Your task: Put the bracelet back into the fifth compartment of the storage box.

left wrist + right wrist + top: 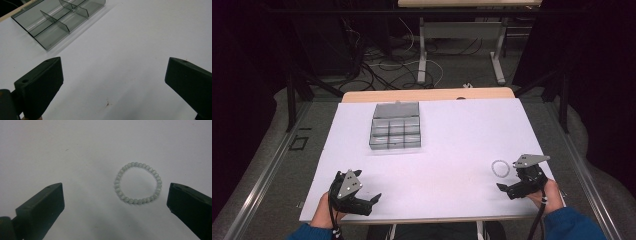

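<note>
Jaws spread wide, the right gripper (115, 202) lines up on a pale bead bracelet (138, 183) lying just ahead, probably for pickup; the left gripper (113, 85), equally wide, faces the divided organizer box (60, 20).

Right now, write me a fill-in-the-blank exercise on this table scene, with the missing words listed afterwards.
1. The bead bracelet lies flat on the white ____.
2. The right gripper has its fingers ____, with the bracelet ahead of them.
3. The clear box is split into ____ by dividers.
4. The left gripper holds ____.

Missing words: table; open; compartments; nothing
</note>
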A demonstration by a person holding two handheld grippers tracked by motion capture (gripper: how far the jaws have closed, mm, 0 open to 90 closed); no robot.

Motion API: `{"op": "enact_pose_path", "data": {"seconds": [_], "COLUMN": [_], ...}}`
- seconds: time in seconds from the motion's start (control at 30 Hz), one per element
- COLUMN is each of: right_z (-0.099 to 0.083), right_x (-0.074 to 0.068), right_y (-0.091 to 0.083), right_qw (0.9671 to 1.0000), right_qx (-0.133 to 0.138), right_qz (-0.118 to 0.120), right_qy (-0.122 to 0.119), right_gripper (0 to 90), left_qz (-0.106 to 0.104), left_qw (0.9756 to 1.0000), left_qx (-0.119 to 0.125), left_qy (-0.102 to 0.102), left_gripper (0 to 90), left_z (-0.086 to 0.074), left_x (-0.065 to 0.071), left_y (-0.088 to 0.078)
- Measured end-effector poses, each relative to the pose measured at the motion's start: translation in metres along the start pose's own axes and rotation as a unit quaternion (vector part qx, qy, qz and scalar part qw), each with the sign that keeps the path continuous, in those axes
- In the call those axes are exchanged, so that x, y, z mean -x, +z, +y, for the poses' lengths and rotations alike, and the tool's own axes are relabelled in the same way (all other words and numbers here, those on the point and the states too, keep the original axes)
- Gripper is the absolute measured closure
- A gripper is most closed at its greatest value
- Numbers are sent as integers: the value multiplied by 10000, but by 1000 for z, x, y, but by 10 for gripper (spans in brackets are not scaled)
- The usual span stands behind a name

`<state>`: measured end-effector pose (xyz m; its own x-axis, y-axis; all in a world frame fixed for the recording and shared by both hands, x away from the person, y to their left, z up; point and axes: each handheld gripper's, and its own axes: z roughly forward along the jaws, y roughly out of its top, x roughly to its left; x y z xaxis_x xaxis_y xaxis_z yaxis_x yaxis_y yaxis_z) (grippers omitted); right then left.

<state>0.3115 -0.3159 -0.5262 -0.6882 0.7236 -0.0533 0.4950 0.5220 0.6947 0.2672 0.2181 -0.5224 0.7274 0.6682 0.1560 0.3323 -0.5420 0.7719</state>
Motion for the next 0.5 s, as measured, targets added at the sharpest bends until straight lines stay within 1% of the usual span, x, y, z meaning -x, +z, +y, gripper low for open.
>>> {"op": "enact_pose_path", "data": {"seconds": [0.07, 0.17, 0.27, 0.3, 0.37, 0.5], "right_z": [0, 1, 2, 2, 3, 4], "right_x": [1, 4, 7, 7, 9, 11], "right_y": [0, 4, 9, 10, 14, 16], "right_qw": [10000, 9999, 9998, 9996, 9993, 9994], "right_qx": [-34, -50, -124, -162, -269, -255], "right_qz": [-4, 66, 113, 134, 171, 178], "right_qy": [27, 108, 115, 191, 181, 165], "right_gripper": [6, 5, 1, 0, 0, 0], "left_qz": [-6, -9, -8, -9, -12, -16], "left_qw": [10000, 10000, 10000, 10000, 10000, 10000], "left_qx": [-8, -27, -29, -28, -28, -34], "left_qy": [10, 28, 27, 28, 31, 35], "left_gripper": [14, 13, 13, 13, 12, 13], "left_z": [0, 0, 0, 0, 0, 0], "left_x": [0, 0, 0, 0, 0, 0], "left_y": [0, 0, 0, 0, 0, 0]}}
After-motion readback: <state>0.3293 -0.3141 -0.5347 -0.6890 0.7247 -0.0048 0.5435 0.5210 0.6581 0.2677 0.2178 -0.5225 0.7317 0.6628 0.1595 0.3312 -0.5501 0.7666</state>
